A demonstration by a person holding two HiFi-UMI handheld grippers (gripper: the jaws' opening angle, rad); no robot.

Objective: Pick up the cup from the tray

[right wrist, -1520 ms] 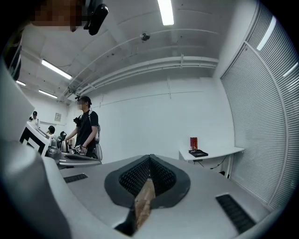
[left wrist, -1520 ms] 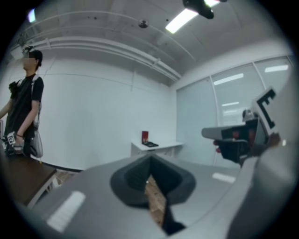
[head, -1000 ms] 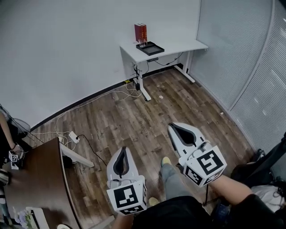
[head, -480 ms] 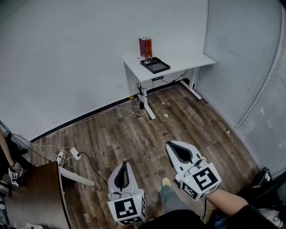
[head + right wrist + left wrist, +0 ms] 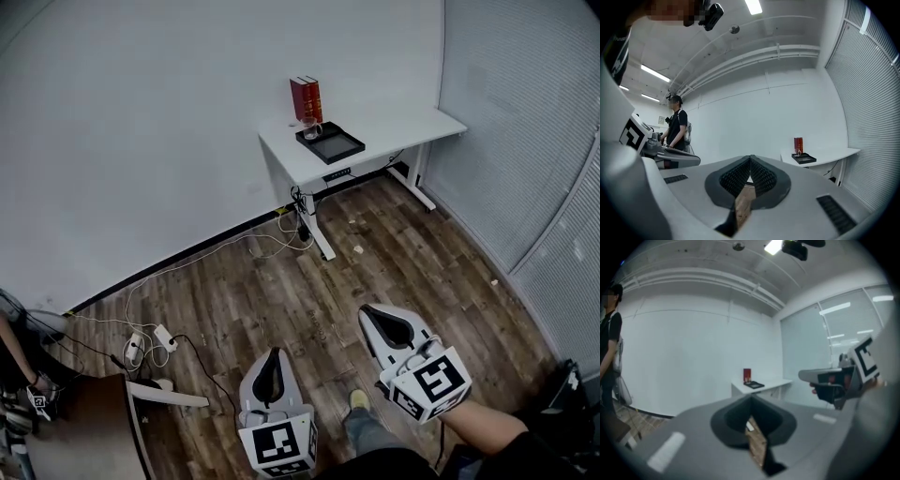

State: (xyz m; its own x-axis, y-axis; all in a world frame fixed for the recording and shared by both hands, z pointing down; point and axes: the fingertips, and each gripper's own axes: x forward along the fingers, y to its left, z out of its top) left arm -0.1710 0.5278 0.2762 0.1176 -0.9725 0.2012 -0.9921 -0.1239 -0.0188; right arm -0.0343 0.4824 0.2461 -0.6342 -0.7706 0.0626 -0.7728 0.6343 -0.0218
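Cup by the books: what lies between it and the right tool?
Head view: wood floor, then the white desk bearing the cup.

The tray (image 5: pixel 333 143) is black, the books (image 5: pixel 306 97) red, the desk (image 5: pixel 403 127) white, the floor (image 5: pixel 309 291) brown.

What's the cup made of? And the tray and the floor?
Cup: see-through, so glass or clear plastic; it is too small here to tell which.
Tray: black and dull, with no shine, so probably plastic.
Floor: brown planks with streaky grain, so wood or a wood-look covering.
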